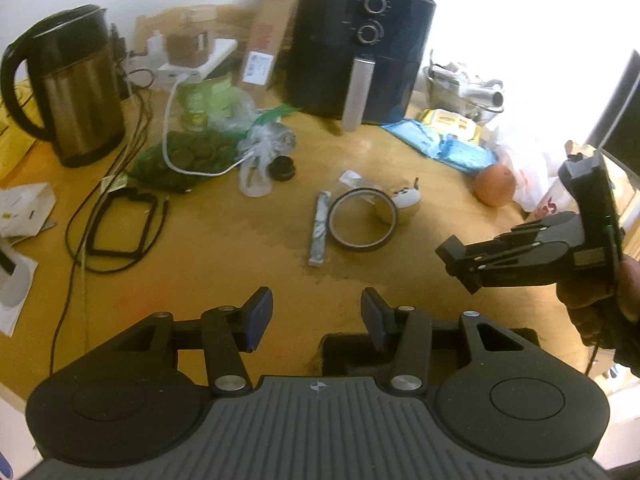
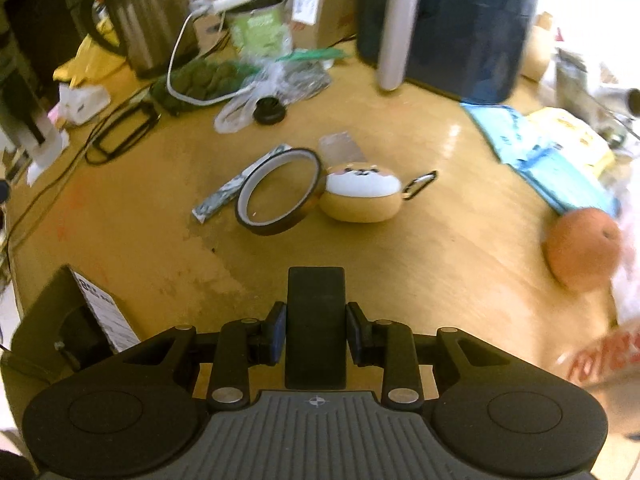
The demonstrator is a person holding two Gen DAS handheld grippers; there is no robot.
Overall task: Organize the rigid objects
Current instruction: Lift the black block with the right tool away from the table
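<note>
Cluttered yellow-brown wooden tabletop (image 2: 400, 264) fills both views, and the thing in hand is a flat black rectangular block (image 2: 315, 326), clamped upright between the blue-padded fingers of the right gripper (image 2: 316, 334), above the bare near part of the table. Beyond it, near the table's middle, a roll of dark tape (image 2: 280, 192) lies touching a tan and white dog-faced case (image 2: 360, 196) with a clip at its right end, and a silvery foil-wrapped stick (image 2: 232, 192) lies just beside the tape on its left. The left gripper (image 1: 317, 320) hovers over the near table with its jaws spread wide and nothing between them; in its view the right gripper (image 1: 460, 262) shows at the right edge. An orange (image 2: 580, 254) sits well to the right, close to blue packets (image 2: 548, 160). At the back stand a dark air fryer (image 1: 360, 48), a steel kettle (image 1: 76, 84) and a green tin (image 1: 204, 100), with cables (image 1: 120, 160) trailing at the left.
</note>
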